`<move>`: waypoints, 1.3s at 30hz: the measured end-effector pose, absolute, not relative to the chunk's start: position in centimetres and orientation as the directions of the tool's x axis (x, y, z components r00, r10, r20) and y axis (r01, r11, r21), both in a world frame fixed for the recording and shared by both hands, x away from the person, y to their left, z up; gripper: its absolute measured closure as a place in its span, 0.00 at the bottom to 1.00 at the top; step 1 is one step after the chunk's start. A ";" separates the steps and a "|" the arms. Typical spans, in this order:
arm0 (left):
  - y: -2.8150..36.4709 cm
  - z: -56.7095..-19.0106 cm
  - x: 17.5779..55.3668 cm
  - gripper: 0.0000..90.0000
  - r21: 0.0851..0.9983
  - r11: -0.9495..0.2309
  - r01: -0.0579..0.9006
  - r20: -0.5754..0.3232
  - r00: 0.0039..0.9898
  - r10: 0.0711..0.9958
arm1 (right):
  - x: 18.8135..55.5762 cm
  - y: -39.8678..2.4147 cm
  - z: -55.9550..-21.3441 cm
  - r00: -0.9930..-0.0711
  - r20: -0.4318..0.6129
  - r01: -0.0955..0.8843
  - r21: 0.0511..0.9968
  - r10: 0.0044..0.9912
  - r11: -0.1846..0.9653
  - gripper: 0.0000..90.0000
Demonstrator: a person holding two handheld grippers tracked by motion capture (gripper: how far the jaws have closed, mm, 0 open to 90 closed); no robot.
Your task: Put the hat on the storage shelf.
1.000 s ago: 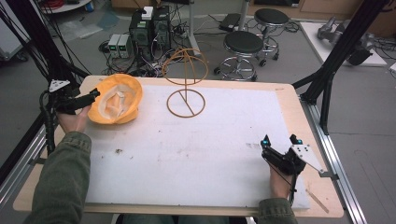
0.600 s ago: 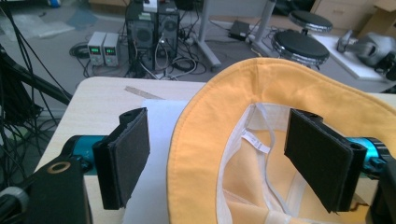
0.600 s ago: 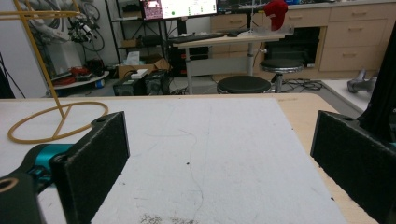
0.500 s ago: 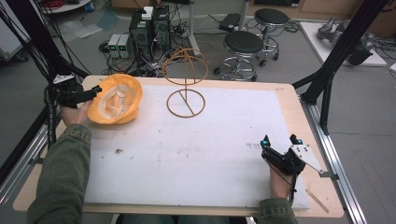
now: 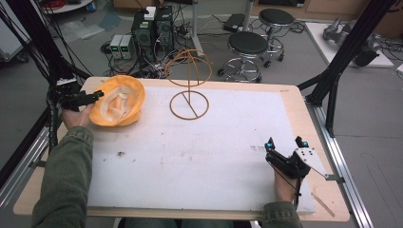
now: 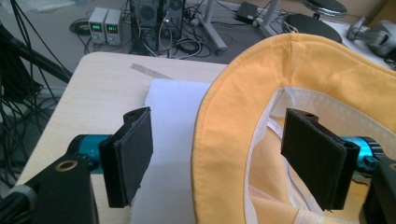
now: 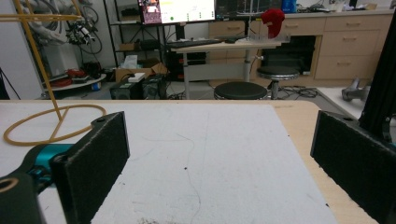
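Observation:
A yellow fabric hat [image 5: 117, 101] lies upside down at the far left of the white mat, its pale lining facing up. My left gripper [image 5: 95, 96] is at the hat's left edge. In the left gripper view the hat's brim [image 6: 219, 121] passes between the jaws of the left gripper [image 6: 217, 135]: one pad [image 6: 128, 154] is outside over the mat, the other [image 6: 315, 154] is inside the crown, and neither presses the cloth. A brown wire hat stand [image 5: 189, 90] stands at the far middle. My right gripper [image 5: 285, 142] rests open at the front right with nothing between its jaws.
The white mat [image 5: 214, 156] covers most of the wooden table [image 5: 304, 109]. The stand's ring base [image 7: 51, 123] lies ahead and left of the right gripper [image 7: 222, 140]. Stools, cables and equipment boxes stand on the floor beyond the far edge. Black frame poles flank both sides.
My left gripper has edged a little toward the hat's brim. The hat, the stand and the right gripper have stayed where they were.

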State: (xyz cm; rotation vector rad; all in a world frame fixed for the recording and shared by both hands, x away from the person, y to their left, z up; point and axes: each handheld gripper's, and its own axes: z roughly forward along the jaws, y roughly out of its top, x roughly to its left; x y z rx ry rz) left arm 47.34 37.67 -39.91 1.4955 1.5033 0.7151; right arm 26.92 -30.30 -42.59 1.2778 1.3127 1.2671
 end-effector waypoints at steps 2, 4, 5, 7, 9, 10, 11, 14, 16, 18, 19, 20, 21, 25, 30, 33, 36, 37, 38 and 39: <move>37.4 -40.2 47.5 0.28 0.866 0.107 0.489 -0.179 0.102 0.979 | 26.9 -30.3 -42.6 -0.083 0.058 0.095 0.994 0.995 -0.050 0.04; 37.3 -40.5 47.6 0.28 0.858 0.097 0.504 -0.170 0.101 0.980 | 27.0 -30.3 -42.6 -0.085 0.053 0.094 0.995 0.995 -0.044 0.04; 37.3 -40.5 47.6 0.28 0.858 0.097 0.504 -0.170 0.101 0.980 | 27.0 -30.3 -42.6 -0.085 0.054 0.096 0.994 0.995 -0.046 0.04; 37.1 -40.8 47.8 0.28 0.845 0.079 0.529 -0.150 0.094 0.984 | 27.0 -30.2 -42.6 -0.084 0.053 0.095 0.994 0.995 -0.045 0.04; 37.0 -41.0 47.9 0.30 0.839 0.084 0.538 -0.158 0.094 0.983 | 27.0 -30.2 -42.6 -0.081 0.050 0.095 0.995 0.995 -0.042 0.04; 37.1 -41.0 47.9 0.31 0.837 0.088 0.540 -0.164 0.095 0.982 | 27.0 -30.2 -42.6 -0.078 0.049 0.092 0.995 0.996 -0.042 0.04; 37.1 -41.0 47.9 0.32 0.837 0.089 0.541 -0.163 0.092 0.982 | 26.9 -30.2 -42.6 -0.075 0.048 0.092 0.995 0.996 -0.041 0.04; 37.1 -41.0 47.9 0.36 0.833 0.086 0.546 -0.160 0.089 0.983 | 26.9 -30.2 -42.6 -0.073 0.047 0.089 0.995 0.996 -0.040 0.04; 37.1 -41.1 47.8 0.48 0.822 0.068 0.566 -0.139 0.083 0.987 | 26.9 -30.2 -42.6 -0.070 0.046 0.091 0.995 0.996 -0.040 0.04; 37.1 -41.0 47.8 0.66 0.820 0.064 0.569 -0.143 0.094 0.985 | 26.9 -30.2 -42.6 -0.064 0.044 0.090 0.995 0.997 -0.038 0.04; 37.1 -40.9 47.7 0.74 0.821 0.068 0.568 -0.152 0.102 0.983 | 26.9 -30.1 -42.6 -0.060 0.043 0.090 0.995 0.997 -0.038 0.05; 37.1 -40.9 47.7 0.87 0.821 0.068 0.568 -0.152 0.102 0.983 | 26.9 -30.1 -42.6 -0.060 0.043 0.090 0.995 0.997 -0.038 0.05; 37.3 -40.7 47.6 0.87 0.824 0.086 0.560 -0.183 0.119 0.976 | 26.9 -30.2 -42.6 -0.062 0.043 0.091 0.995 0.997 -0.037 0.05; 37.1 -40.5 47.5 0.96 0.823 0.069 0.563 -0.157 0.109 0.981 | 26.8 -30.1 -42.6 -0.060 0.043 0.093 0.995 0.997 -0.037 0.05; 36.8 -40.3 47.5 0.97 0.833 0.055 0.551 -0.143 0.118 0.983 | 26.9 -30.1 -42.6 -0.057 0.037 0.089 0.996 0.998 -0.032 0.05; 36.8 -40.2 47.4 0.97 0.835 0.049 0.548 -0.138 0.122 0.983 | 26.9 -30.1 -42.6 -0.059 0.038 0.093 0.995 0.998 -0.033 0.05; 36.8 -39.9 47.2 0.97 0.841 0.048 0.539 -0.138 0.129 0.982 | 26.9 -30.1 -42.6 -0.057 0.039 0.087 0.996 0.998 -0.034 0.05; 36.8 -39.9 47.2 0.97 0.841 0.048 0.539 -0.138 0.129 0.982 | 26.8 -30.1 -42.6 -0.057 0.038 0.088 0.996 0.998 -0.033 0.05; 36.7 -39.8 47.1 0.97 0.845 0.050 0.532 -0.140 0.129 0.982 | 26.9 -30.1 -42.6 -0.058 0.041 0.091 0.995 0.998 -0.035 0.05; 36.7 -39.7 47.1 0.97 0.847 0.047 0.530 -0.138 0.133 0.981 | 26.9 -30.1 -42.6 -0.057 0.039 0.093 0.995 0.998 -0.034 0.05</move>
